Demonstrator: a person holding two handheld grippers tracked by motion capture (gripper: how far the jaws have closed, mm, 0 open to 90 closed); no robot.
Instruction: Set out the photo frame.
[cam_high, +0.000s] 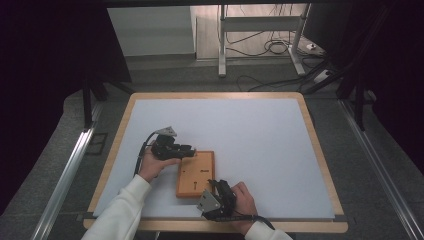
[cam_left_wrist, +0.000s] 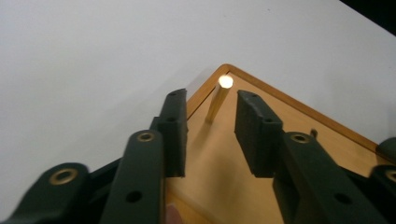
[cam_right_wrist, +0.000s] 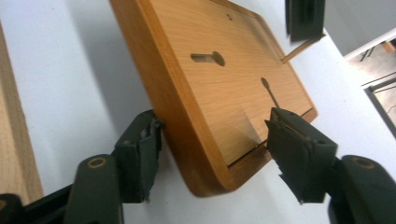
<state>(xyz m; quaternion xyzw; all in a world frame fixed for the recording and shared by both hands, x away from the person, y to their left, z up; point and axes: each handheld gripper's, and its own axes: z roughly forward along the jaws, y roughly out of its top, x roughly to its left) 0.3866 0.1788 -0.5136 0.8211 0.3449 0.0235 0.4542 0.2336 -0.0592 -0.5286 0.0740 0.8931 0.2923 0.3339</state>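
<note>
While your left gripper (cam_high: 189, 149) sits at the far left corner of the wooden board (cam_high: 196, 173), its jaws stand apart on either side of a thin wooden peg (cam_left_wrist: 218, 100) that rises upright from that corner. In the left gripper view the peg's pale round top shows between the two black pads (cam_left_wrist: 175, 133), and neither pad touches it; there is a clear gap on both sides. So this gripper is open, with the peg between its jaws but not held.

Your right gripper (cam_high: 216, 192) is at the near right corner of the board. In the right gripper view one pad (cam_right_wrist: 142, 154) rests against the board's rounded side edge and the other pad lies over its top face near the corner, so the jaws straddle that corner. Whether both pads press firmly on the wood cannot be told for sure, though they look to be in contact with it.

You will find the board flat on the white tabletop (cam_high: 260, 130), closer to the near edge than the far one and a little left of the middle. Its top face carries a keyhole-shaped slot (cam_right_wrist: 208, 58) and a second narrow slot (cam_right_wrist: 268, 91) closer to your right gripper.
</note>
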